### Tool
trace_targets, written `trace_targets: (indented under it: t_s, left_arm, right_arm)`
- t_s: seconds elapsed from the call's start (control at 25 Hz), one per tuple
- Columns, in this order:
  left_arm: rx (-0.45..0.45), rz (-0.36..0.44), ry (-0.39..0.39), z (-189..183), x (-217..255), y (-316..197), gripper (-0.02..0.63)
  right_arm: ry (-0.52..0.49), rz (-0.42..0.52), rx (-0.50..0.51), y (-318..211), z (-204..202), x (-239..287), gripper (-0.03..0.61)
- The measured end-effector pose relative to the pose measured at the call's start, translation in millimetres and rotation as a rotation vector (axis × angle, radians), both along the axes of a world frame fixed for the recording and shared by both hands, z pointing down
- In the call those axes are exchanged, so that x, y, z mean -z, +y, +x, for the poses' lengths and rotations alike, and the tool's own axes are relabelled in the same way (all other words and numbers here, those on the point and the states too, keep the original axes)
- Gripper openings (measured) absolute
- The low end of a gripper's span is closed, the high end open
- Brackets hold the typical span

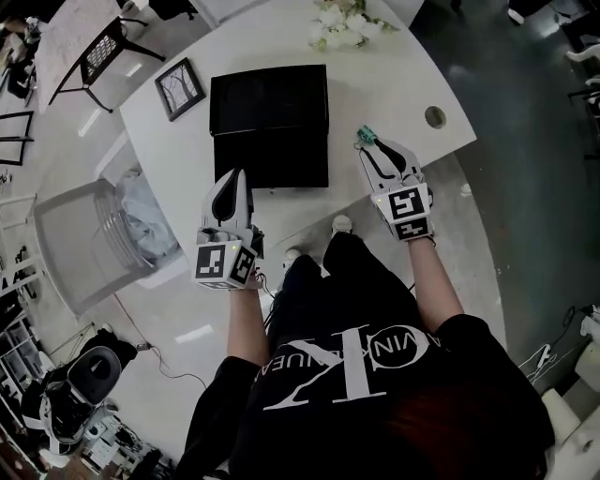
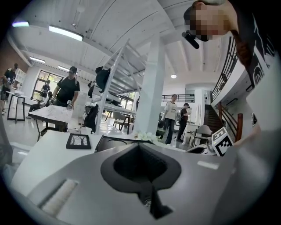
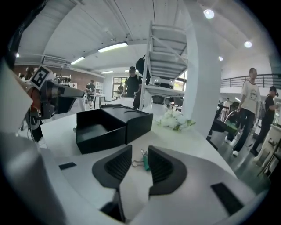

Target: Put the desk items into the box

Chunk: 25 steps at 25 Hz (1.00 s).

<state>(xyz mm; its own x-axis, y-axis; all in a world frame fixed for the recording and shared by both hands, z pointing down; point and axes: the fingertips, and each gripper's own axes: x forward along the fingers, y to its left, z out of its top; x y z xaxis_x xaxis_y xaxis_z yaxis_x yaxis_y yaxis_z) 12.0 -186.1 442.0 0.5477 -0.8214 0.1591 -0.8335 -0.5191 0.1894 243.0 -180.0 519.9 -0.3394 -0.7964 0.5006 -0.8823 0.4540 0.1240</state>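
Observation:
A black box (image 1: 270, 155) stands open on the white table (image 1: 375, 75), its lid (image 1: 269, 98) lying just behind it. In the right gripper view the box (image 3: 102, 130) is ahead to the left. A green binder clip (image 3: 144, 160) lies on the table between the tips of my right gripper (image 3: 139, 161), whose jaws stand apart on either side of it. From the head view the clip (image 1: 364, 136) shows at the right gripper's (image 1: 367, 143) tip, right of the box. My left gripper (image 1: 232, 178) hovers at the table's near edge, left of the box, shut and empty (image 2: 140, 163).
A framed picture (image 1: 180, 89) lies left of the box and white flowers (image 1: 345, 23) sit at the far edge. There is a cable hole (image 1: 435, 116) at the table's right. A grey chair (image 1: 89, 239) stands to the left of the table. People stand in the background.

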Motion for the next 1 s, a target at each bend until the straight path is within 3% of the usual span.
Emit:
trace_targets:
  t_s: [0.64,1.0]
  left_arm:
    - [0.137,-0.040,-0.031,-18.4,-9.6,21.6,0.009]
    - [0.159,-0.038,-0.033,-16.4,-7.9,28.3,0.009]
  right_arm:
    - [0.243,-0.010,0.140,-23.5,-3.6,-24.8,0.101]
    - [0.255,0.021,0.151,-25.9,-3.1,-19.7,0.034]
